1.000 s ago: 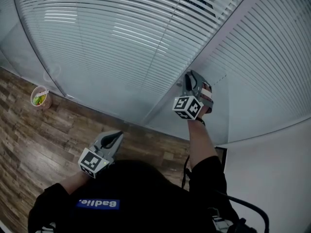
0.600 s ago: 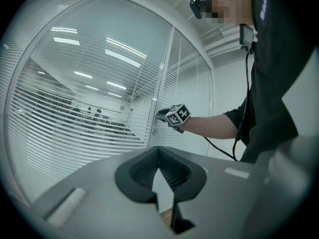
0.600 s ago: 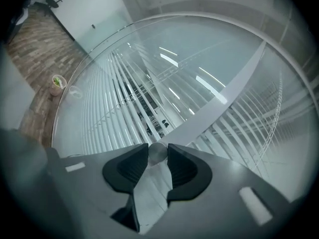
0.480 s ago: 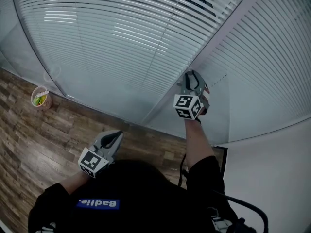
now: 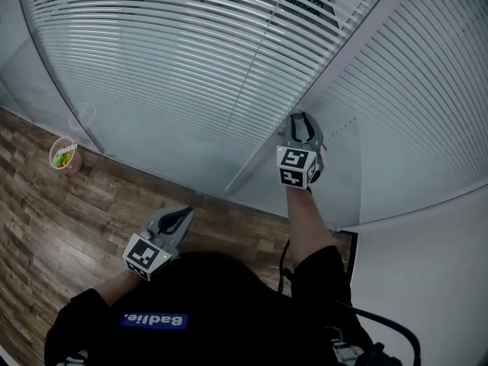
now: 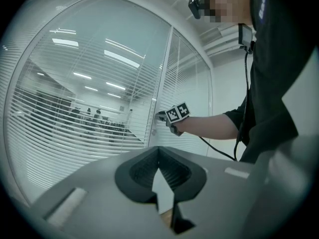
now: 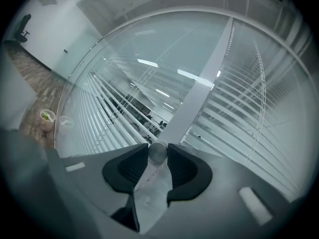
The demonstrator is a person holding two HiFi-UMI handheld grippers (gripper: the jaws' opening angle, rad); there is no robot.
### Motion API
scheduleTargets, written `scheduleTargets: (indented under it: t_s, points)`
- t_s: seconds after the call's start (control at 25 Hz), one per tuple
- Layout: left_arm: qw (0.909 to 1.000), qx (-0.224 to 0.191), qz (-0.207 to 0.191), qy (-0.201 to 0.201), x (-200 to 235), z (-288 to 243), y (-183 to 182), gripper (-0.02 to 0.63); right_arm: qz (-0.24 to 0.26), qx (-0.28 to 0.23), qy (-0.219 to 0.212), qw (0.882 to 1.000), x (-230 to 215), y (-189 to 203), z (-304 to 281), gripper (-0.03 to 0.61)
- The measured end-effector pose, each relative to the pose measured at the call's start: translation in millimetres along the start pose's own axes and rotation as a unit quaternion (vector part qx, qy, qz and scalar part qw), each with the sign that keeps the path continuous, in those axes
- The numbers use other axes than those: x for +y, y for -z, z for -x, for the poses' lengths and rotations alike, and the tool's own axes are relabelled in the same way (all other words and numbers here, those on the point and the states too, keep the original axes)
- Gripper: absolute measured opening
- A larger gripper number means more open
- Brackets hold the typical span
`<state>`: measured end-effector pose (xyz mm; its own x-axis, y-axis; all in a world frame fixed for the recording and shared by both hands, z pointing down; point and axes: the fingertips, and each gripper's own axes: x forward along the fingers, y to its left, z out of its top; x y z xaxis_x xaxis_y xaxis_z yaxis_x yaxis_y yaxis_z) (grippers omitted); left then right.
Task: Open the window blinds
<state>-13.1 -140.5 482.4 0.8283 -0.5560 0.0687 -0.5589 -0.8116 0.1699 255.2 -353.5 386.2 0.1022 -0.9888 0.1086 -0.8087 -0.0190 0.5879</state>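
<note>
The window blinds [image 5: 175, 59] hang behind glass panes in front of the person. Their slats are tilted partly open, so a lit office room shows through the gaps. A second set of slats [image 5: 415, 105] fills the pane to the right. Between the two panes stands a pale frame post [image 5: 324, 71]. On this post, low down, sits a small round knob [image 7: 158, 152].

The right tool [image 5: 302, 122] is clenched on this knob. In the right gripper view both dark pads press against the knob from the two sides, and the tool points almost level at the post. Its marker cube [image 5: 296, 166] faces the head camera, and the bare forearm [image 5: 305, 219] reaches forward from a black sleeve.

The left tool [image 5: 183, 213] is held lower and nearer to the body, well apart from the blinds. Its jaws are closed together at the tips with nothing between them.

Below the glass there is a wooden floor [image 5: 53, 227]. A small cup [image 5: 63, 153] stands on it close to the base of the left pane.
</note>
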Motion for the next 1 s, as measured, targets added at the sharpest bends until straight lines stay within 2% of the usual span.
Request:
scheduleTargets:
  t_s: [0.2,0.44,1.0]
  points:
    - [1.0000,-0.002,0.001,0.000,-0.1,3.5,-5.0,0.000,-0.019,-0.003,-0.001,1.000,-1.6,-6.1,2.1,0.126]
    - [1.0000,0.000,-0.004,-0.001,-7.4,-0.7,6.1,0.000,-0.080,-0.005,-0.006,0.997,-4.4,8.9,6.0,0.126]
    - [1.0000,-0.002,-0.005,0.001,-11.9,-3.3,-3.5,0.000,-0.074,-0.007,-0.012,0.997,-11.5,2.7,7.1,0.129]
